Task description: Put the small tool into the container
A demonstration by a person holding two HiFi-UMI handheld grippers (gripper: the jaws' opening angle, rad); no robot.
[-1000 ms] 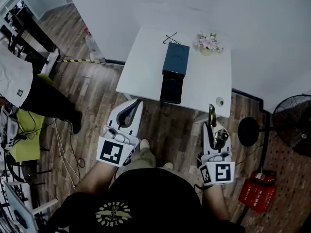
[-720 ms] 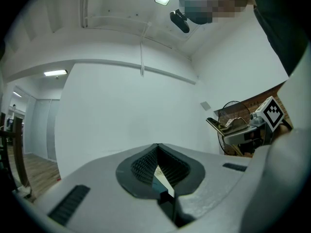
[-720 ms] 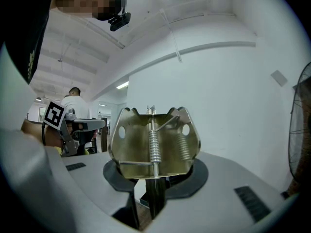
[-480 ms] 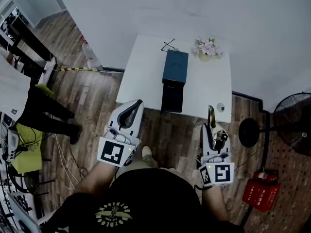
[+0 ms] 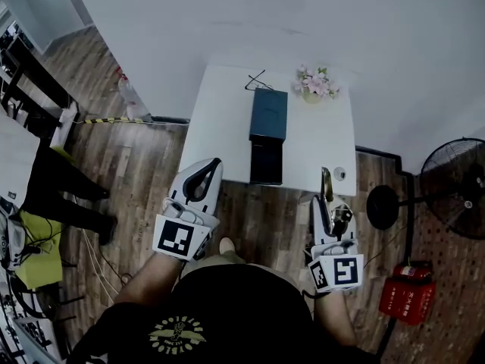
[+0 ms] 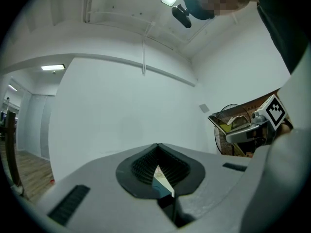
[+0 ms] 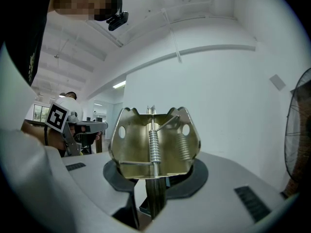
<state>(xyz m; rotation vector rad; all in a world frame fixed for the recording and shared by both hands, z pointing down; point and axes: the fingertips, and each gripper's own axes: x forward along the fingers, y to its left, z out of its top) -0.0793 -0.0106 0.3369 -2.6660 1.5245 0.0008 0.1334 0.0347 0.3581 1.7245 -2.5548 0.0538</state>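
Lower left, the left gripper (image 5: 210,166) is empty, its jaws pressed together. Upper centre, the dark container (image 5: 268,118) sits on a white table (image 5: 322,139). Lower right, the right gripper (image 5: 326,202) pinches the small tool (image 5: 327,179), a brass spring clip, well apart from the container. The tool seems picked up but not yet delivered.

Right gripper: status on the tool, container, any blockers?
Right gripper shut on metal clip. Left gripper shut, empty. Container on table ahead, apart from both. Nothing seen in the way.

You're in an office-like workroom: plank floor (image 5: 282,220), white table (image 5: 318,139) at twelve o'clock, fan (image 5: 455,188) at three, desks (image 5: 30,74) at ten.
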